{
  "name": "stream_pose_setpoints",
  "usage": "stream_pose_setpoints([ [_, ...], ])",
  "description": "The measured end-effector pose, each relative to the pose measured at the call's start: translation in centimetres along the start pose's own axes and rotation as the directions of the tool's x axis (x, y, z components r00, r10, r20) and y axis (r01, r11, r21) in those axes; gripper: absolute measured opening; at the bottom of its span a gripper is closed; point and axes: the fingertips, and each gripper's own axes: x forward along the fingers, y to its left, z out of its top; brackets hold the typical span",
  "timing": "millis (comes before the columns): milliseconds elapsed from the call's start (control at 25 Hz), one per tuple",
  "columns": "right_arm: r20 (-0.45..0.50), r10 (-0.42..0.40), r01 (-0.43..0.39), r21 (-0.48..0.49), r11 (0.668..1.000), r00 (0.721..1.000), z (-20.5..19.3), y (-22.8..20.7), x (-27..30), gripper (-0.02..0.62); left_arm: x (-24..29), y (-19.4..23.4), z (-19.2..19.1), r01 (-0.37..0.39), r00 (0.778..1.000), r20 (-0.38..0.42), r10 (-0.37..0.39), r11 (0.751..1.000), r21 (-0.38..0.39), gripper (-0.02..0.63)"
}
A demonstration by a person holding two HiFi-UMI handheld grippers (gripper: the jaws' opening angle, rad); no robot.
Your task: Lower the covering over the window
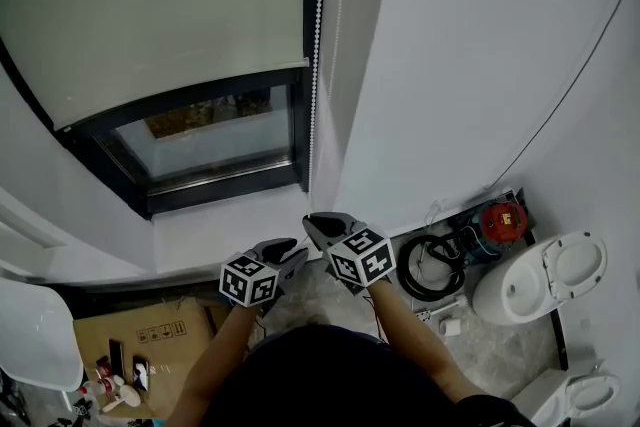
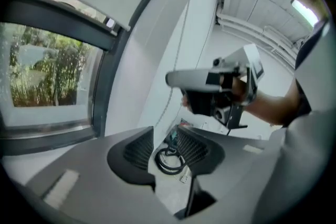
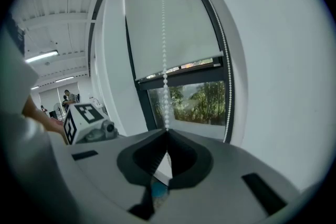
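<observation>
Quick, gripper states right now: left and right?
Left gripper: open, empty.
Right gripper: closed on the white beaded pull chain.

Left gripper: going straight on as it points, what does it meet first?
Likely the bead chain hanging just beyond the left gripper, whose jaws stand open and empty; the white wall lies behind. The right gripper, shut on that chain, sits off that line. Depth is unclear.

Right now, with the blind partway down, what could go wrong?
The right gripper alone pinches the thin bead chain; beads could slip through its fingers. The left gripper is open and empty, so nothing backs it up. Pulling the wrong strand might raise the blind.
</observation>
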Motion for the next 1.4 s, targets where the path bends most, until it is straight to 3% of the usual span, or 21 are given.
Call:
stream_pose_setpoints([
  [120,0.000,-0.004,0.004,0.001,1.000,1.000,-0.1,-0.2,0.0,0.014,-2.2,-0.1,5.8,-0.028,0.991,0.135,0.020,0.998,0.063,0.144],
  [280,0.002,0.000,0.000,-0.004,1.000,1.000,0.0,0.1,0.3,0.014,-4.5,-2.5,14.0,-0.030,0.961,0.275,-0.026,0.980,0.196,0.144],
  [400,0.000,0.003,-0.003,-0.013,1.000,1.000,-0.1,0.4,0.4,0.014,-4.9,-4.3,18.2,-0.031,0.944,0.324,-0.062,0.962,0.273,0.143],
  [600,-0.002,0.003,-0.003,-0.020,1.000,1.000,0.0,0.6,0.5,0.014,-4.1,-5.3,21.7,-0.045,0.941,0.332,-0.070,0.945,0.324,0.100],
  [720,-0.002,-0.002,0.002,-0.022,1.000,1.000,0.0,0.7,0.5,0.014,-3.8,-5.2,22.1,-0.063,0.941,0.334,-0.053,0.943,0.328,0.022],
  [960,-0.018,-0.020,0.019,-0.032,0.999,1.000,-0.5,0.1,0.2,0.014,-3.6,-5.4,21.7,-0.052,0.932,0.358,-0.060,0.954,0.296,0.011],
  [1200,-0.141,-0.034,0.030,-0.035,0.999,0.989,-5.6,-0.2,1.5,0.014,-1.7,-3.6,16.9,-0.042,0.965,0.262,-0.025,0.968,0.249,0.011],
  [1400,-0.261,-0.029,0.025,-0.017,1.000,0.965,-10.5,-0.2,2.2,0.014,0.0,-2.7,12.1,-0.019,0.986,0.167,-0.014,0.980,0.200,0.011],
])
